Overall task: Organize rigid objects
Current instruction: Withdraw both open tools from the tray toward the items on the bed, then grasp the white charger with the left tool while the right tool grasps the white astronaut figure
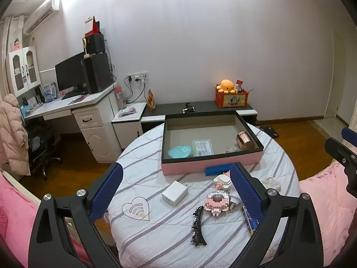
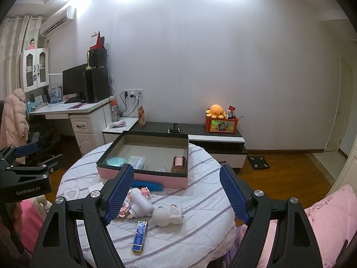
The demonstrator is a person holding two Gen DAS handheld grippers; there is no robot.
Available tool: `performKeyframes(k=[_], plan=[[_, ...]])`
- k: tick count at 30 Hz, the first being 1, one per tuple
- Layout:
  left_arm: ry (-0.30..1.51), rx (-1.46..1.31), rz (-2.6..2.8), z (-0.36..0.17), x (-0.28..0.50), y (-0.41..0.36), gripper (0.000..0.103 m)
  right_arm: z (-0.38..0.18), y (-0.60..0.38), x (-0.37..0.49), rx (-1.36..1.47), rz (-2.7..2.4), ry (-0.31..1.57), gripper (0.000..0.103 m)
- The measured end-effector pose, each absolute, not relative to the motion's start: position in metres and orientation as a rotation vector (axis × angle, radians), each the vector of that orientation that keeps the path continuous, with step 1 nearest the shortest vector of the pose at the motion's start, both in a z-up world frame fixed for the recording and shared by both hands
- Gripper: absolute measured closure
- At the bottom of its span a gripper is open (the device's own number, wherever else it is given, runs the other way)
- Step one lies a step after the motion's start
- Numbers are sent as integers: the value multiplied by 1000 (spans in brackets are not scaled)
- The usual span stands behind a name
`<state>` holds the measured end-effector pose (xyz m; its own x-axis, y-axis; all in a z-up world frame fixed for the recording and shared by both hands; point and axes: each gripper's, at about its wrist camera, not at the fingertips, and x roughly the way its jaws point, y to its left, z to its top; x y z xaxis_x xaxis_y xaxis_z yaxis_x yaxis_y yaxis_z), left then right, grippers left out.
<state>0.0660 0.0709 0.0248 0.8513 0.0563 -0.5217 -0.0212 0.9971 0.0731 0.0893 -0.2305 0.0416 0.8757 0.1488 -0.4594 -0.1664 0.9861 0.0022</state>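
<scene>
Several loose rigid pieces lie low-centre on the worktop point(image 1: 156, 234) before the pink box point(image 1: 212, 163); the white charger point(image 1: 175, 193), light, stiff and slick, suits a flat-side pinch, both grippers' fingers point(image 1: 107, 192) spread empty.

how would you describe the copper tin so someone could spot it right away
On the round table sits a shallow pink-sided box. Inside, at its right end, stands the copper tin, the only shiny metallic cylinder there; its neighbours are a flat teal case and a clear packet.
</scene>
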Motion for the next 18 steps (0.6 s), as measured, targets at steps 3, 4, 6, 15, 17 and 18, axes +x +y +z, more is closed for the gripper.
performKeyframes(k=[3, 4, 6, 15, 17, 18], plan=[[585, 66, 44, 15, 73, 72, 2, 32, -233, 98, -20, 162, 521, 19], [599, 65, 44, 12, 76, 72, 2, 26, -234, 103, -14, 162, 544, 19], [647, 63, 50, -1, 84, 75, 2, 16, -235, 112, -8, 157, 591, 19], [851, 32, 97, -62, 122, 91, 2, -49, -228, 155, -40, 121, 831, 19], [886, 24, 108, -74, 129, 95, 2, -60, -226, 162, -46, 126, 874, 19], [894, 23, 110, -77, 131, 96, 2, -65, -225, 165, -51, 125, 892, 19]])
